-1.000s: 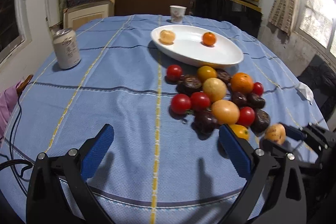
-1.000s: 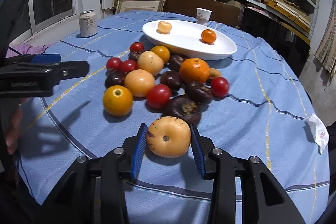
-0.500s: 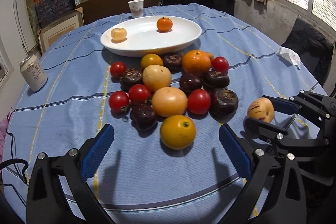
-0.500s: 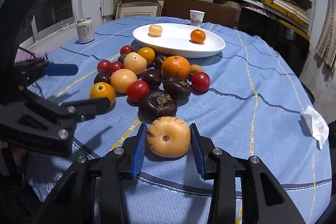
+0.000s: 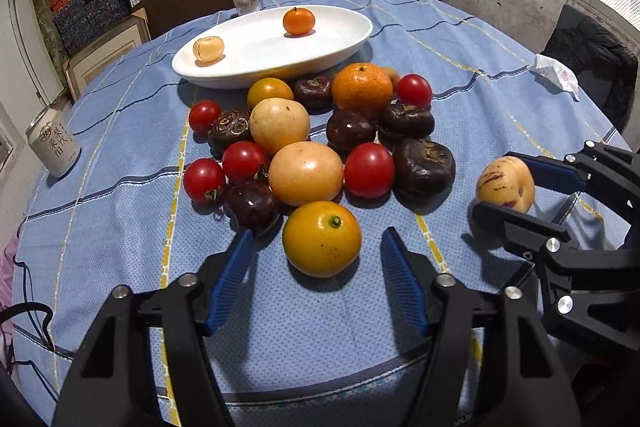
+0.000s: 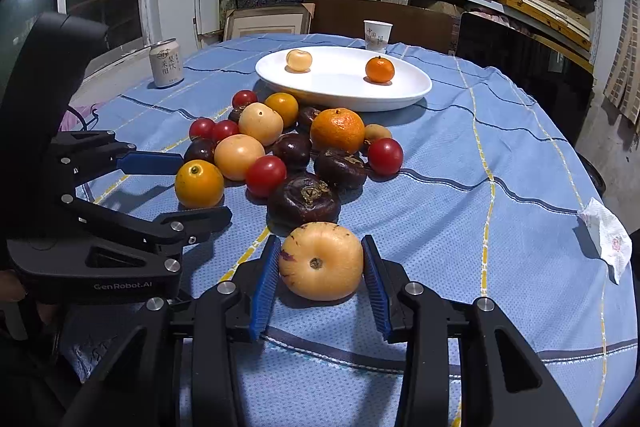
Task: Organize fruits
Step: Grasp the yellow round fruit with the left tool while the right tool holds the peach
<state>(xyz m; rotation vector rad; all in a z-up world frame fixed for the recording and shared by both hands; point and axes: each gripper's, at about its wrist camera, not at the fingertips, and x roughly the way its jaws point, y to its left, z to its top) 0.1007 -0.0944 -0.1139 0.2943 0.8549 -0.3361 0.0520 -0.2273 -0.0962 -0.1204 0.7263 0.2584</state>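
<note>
In the left wrist view the yellow-orange fruit [image 5: 322, 238] lies on the tabletop [image 5: 120, 195] at the lower centre of the frame, at the near edge of the fruit pile, straight ahead of the left gripper [image 5: 316, 259] and between its two blue fingers [image 5: 230, 279]. The fingers are closing around it, but a gap shows on each side, so nothing is gripped yet. The fruit is nearly round with no clear long axis; its small green stem spot faces up and slightly right.

In the right wrist view the right gripper [image 6: 320, 269] is clenched on the pale speckled fruit [image 6: 321, 261] at the lower centre, stem end toward the camera. The white plate [image 6: 400, 99] sits beyond the pile, in the upper middle.
</note>
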